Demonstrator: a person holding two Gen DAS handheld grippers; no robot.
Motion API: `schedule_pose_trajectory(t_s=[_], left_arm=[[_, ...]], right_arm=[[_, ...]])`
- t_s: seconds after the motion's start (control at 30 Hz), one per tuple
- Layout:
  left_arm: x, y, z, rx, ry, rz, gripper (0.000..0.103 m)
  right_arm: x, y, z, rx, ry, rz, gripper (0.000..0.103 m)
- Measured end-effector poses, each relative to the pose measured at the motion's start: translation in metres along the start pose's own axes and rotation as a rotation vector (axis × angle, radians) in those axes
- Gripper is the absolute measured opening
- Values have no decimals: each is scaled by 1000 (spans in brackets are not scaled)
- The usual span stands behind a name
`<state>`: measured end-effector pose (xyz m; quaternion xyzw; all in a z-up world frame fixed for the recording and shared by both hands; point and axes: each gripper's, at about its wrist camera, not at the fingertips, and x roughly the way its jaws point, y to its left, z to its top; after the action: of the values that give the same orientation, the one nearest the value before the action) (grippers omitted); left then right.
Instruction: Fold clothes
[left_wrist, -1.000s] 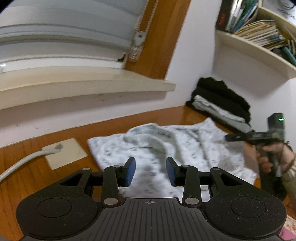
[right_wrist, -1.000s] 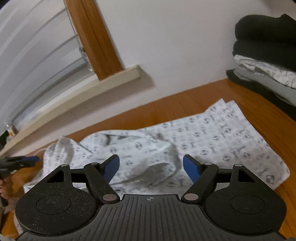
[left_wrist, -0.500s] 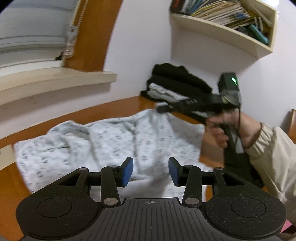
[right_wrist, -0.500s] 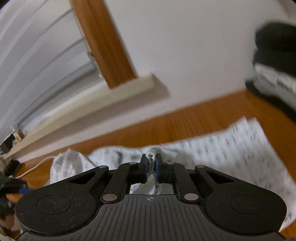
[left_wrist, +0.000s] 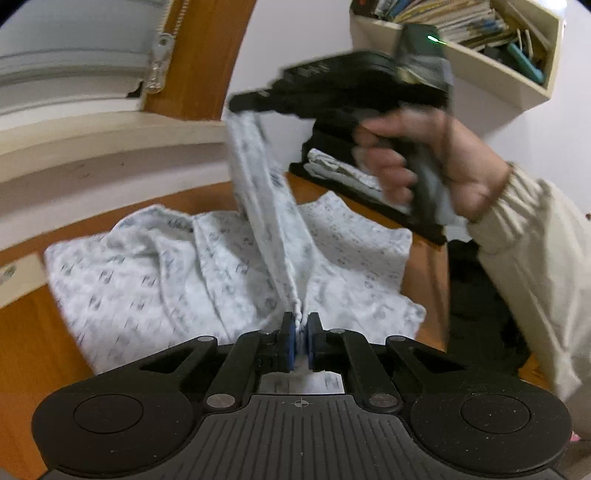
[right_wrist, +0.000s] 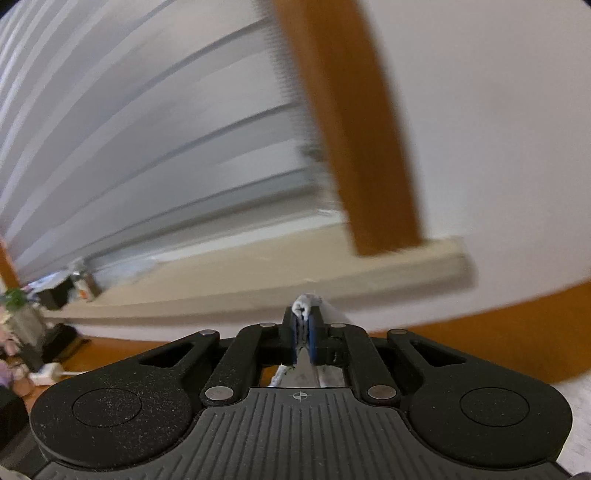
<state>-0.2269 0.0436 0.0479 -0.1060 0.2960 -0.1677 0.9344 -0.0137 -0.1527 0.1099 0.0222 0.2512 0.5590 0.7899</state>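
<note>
A white garment with a small grey print lies crumpled on the wooden table. My left gripper is shut on its near edge, cloth pinched between the blue pads. A taut ridge of the same fabric rises to my right gripper, held high by a person's hand. In the right wrist view my right gripper is shut on a bunch of white cloth that pokes out above the pads.
A stack of folded dark and light clothes sits at the table's far right, under a wall shelf of books. A window sill and blinds run along the back. Small items crowd the far left.
Both grippers went from open to shut on the garment. The right one then rose and swung over, pulling a ridge of cloth up off the table. The left one shifted sideways.
</note>
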Motion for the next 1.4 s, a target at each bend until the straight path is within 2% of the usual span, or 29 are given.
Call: schedule_pose_trajectory(t_s=[0.17,0.23,0.27,0.3,0.4,0.53,0.67,0.77,0.83,1.03,1.1,1.23,1.33,1.37,1.4], left_arm=[[-23,10,-19,-72,36,-32,9],[-31,14,-22,-81,38,-41,16],[-35,17,-22,-86,34,-50,19],[-39,21,-22,-87,21,-49,20],[-45,37,-12,-100,-27,19,20],[-33,64,11,-131,-69,115,22],[-7,94,34,-177,-80,159,24],[14,104,43,-207,-84,158,24],[20,109,43,-225,-114,146,24],[11,123,37,-256,-146,189,24],[6,127,35,-262,-151,188,24],[1,128,35,-252,-158,196,24],[1,125,36,-232,-158,192,24],[1,124,36,-226,-159,189,24],[1,123,36,-222,-159,185,24]], right_arm=[[49,44,-3,-53,73,85,10],[57,55,-12,-74,107,89,16],[59,59,-17,-83,118,90,25],[58,62,-21,-93,124,89,33],[38,55,-34,-133,126,60,35],[2,39,-62,-201,137,-9,44],[-23,31,-100,-213,170,-9,44],[-26,34,-119,-215,173,-4,44],[-22,38,-120,-214,157,-6,45],[2,64,-109,-199,144,52,53],[11,78,-112,-228,163,60,61],[30,95,-124,-291,233,15,62],[29,92,-124,-288,216,-6,60],[25,89,-123,-271,203,-6,54],[21,84,-121,-253,188,-4,38]])
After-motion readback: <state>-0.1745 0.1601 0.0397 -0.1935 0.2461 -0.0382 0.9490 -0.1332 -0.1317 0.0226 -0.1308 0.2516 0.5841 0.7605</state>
